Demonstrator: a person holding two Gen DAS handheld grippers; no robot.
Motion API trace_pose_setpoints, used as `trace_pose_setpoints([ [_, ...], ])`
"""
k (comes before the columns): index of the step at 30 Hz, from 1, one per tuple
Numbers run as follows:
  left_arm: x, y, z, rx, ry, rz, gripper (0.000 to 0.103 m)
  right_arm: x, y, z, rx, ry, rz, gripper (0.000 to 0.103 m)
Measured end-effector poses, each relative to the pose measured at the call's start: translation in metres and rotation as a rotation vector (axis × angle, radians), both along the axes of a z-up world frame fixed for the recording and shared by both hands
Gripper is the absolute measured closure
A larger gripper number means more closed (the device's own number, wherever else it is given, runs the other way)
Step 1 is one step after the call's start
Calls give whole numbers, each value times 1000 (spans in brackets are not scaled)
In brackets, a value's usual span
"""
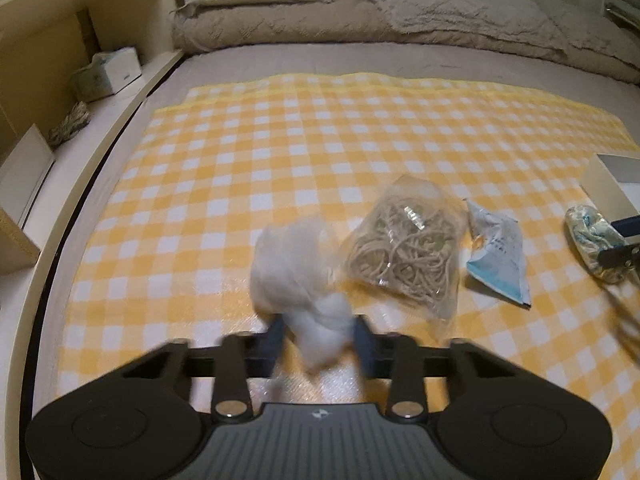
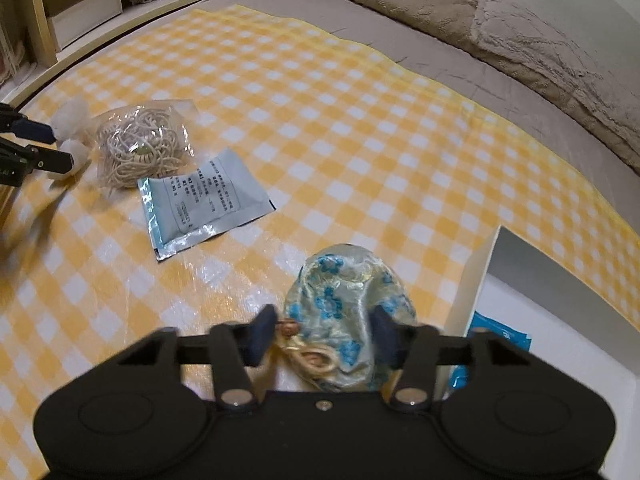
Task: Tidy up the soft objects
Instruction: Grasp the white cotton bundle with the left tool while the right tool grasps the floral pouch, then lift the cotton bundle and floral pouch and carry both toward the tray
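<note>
Lower centre, the left gripper pinches a cotton bag; the right gripper clasps a pouch, probably bound for the box at right.

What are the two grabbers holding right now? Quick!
Left gripper: shut on the white cotton bag.
Right gripper: fingers around the blue flowered pouch; a firm grip cannot be told.
</note>
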State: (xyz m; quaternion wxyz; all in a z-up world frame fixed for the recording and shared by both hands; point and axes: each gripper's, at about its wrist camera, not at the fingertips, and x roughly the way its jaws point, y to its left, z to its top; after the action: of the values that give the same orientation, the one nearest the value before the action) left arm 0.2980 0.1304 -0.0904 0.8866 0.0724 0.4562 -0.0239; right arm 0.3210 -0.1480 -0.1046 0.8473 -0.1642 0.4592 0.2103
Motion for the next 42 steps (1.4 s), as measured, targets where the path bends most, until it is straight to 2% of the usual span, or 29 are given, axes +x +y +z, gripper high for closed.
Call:
trace_pose_setpoints([
  [2, 0, 2, 1, -7, 1, 4, 72, 1, 0, 2, 4, -2, -4, 71],
  [6, -2, 3, 2, -7, 1, 8, 74, 0, 0, 8, 22, -5, -11, 81],
  [10, -3, 4, 5, -10, -5, 21, 76, -4, 3, 11, 24, -15, 6, 84],
  [11, -4, 4, 6, -13, -7, 27, 83, -4, 3, 12, 25, -17, 9, 84],
  [14, -6, 6, 10, -24, -13, 45, 86, -7, 3, 17, 38, -30, 12, 85],
  [21, -12, 6, 13, -16, -14, 49, 87, -16, 0, 26, 58, -44, 27, 90],
  [28, -15, 9, 22, -40, -50, 86, 88, -23, -6, 43, 124, -89, 7, 95],
  [29, -15, 9, 24, -43, -57, 89, 88, -23, -6, 43, 129, -90, 9, 102],
  [36, -21, 3, 31, -45, -74, 77, 88, -25, -8, 41, 128, -72, -5, 103],
  [37, -21, 3, 31, -45, -76, 75, 88, -25, -8, 40, 124, -66, -16, 102],
  [38, -22, 3, 32, -48, -79, 76, 88, -25, -9, 40, 126, -58, -21, 97],
  [40, -22, 4, 32, -53, -80, 79, 88, -25, -11, 37, 152, -24, -17, 68],
  [41, -22, 5, 32, -53, -80, 81, 88, -25, -11, 35, 159, -8, -11, 44],
  [42, -22, 5, 31, -51, -78, 84, 88, -25, -10, 32, 156, -1, 0, 38],
])
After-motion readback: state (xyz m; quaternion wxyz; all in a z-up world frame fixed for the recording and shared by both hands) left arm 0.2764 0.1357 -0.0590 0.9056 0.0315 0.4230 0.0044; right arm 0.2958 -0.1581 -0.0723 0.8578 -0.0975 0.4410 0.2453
